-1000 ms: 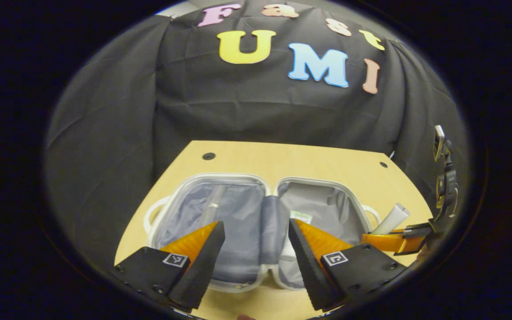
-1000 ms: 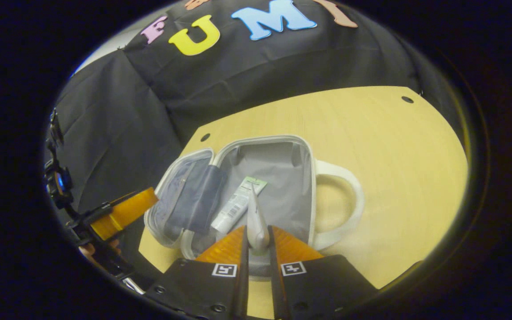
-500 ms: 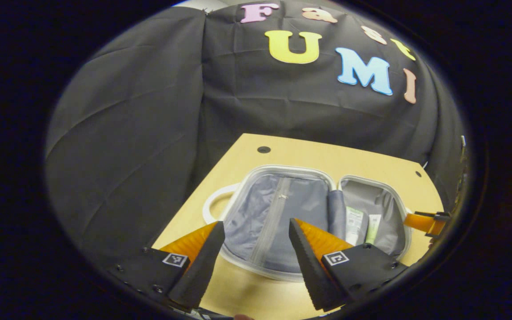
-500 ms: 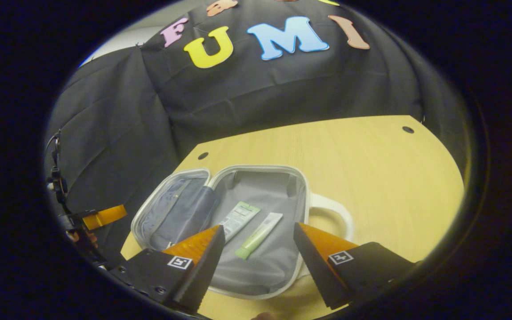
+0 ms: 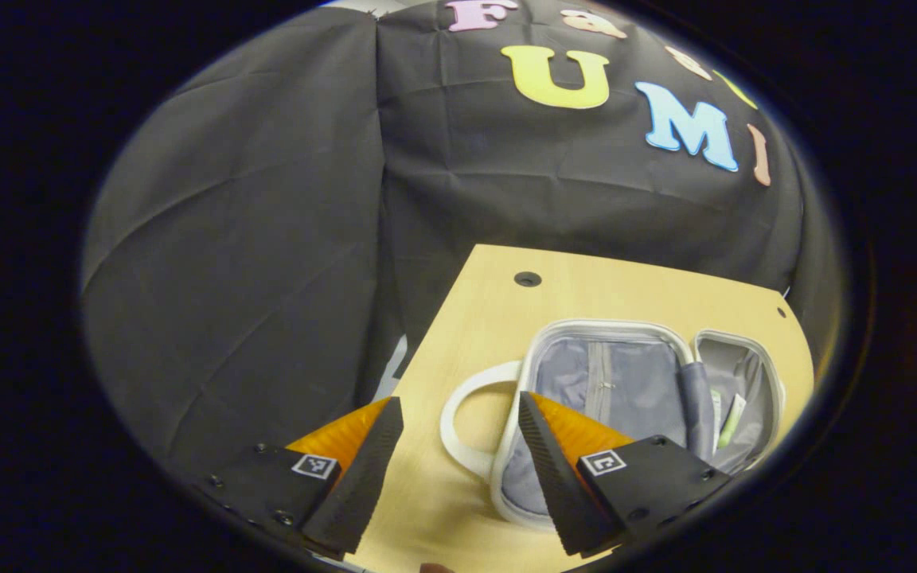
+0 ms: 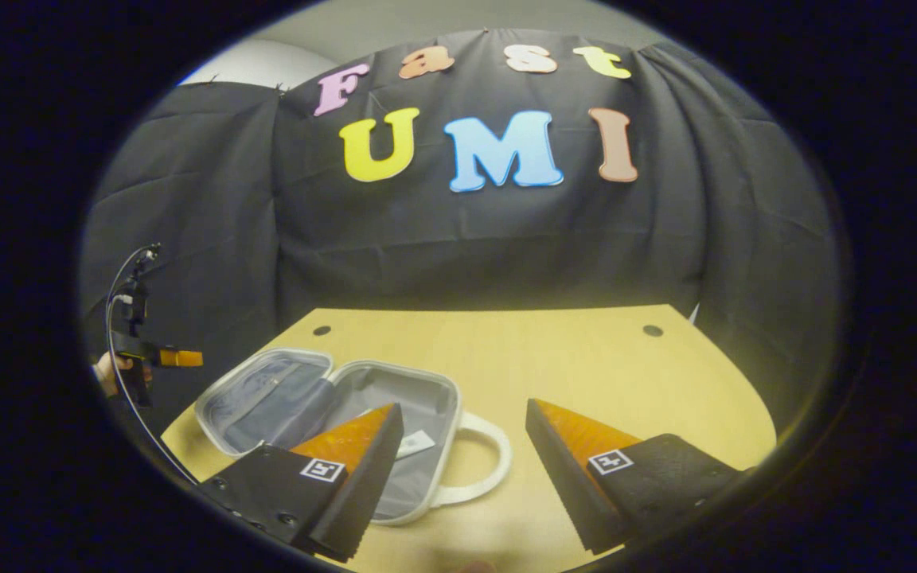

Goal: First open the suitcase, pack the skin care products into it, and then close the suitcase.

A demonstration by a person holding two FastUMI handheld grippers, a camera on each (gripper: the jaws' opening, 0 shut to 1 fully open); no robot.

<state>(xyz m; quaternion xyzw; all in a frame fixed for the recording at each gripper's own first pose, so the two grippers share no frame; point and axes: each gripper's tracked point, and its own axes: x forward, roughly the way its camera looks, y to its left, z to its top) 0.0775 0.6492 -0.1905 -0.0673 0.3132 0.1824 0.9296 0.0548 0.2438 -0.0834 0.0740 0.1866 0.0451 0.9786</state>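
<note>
Both tongs, left (image 5: 452,469) and right (image 6: 462,477), are spread and empty. At two o'clock on the pale wooden bench (image 5: 474,318) lies the open white hard-shell suitcase (image 5: 598,382): probably light, stiff; grip its looped handle (image 5: 458,422).

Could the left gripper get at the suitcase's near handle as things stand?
Probably yes. The left gripper is open and empty, and the white handle lies flat on the table just ahead between its fingers, nothing across it. The open suitcase sits beyond.
</note>
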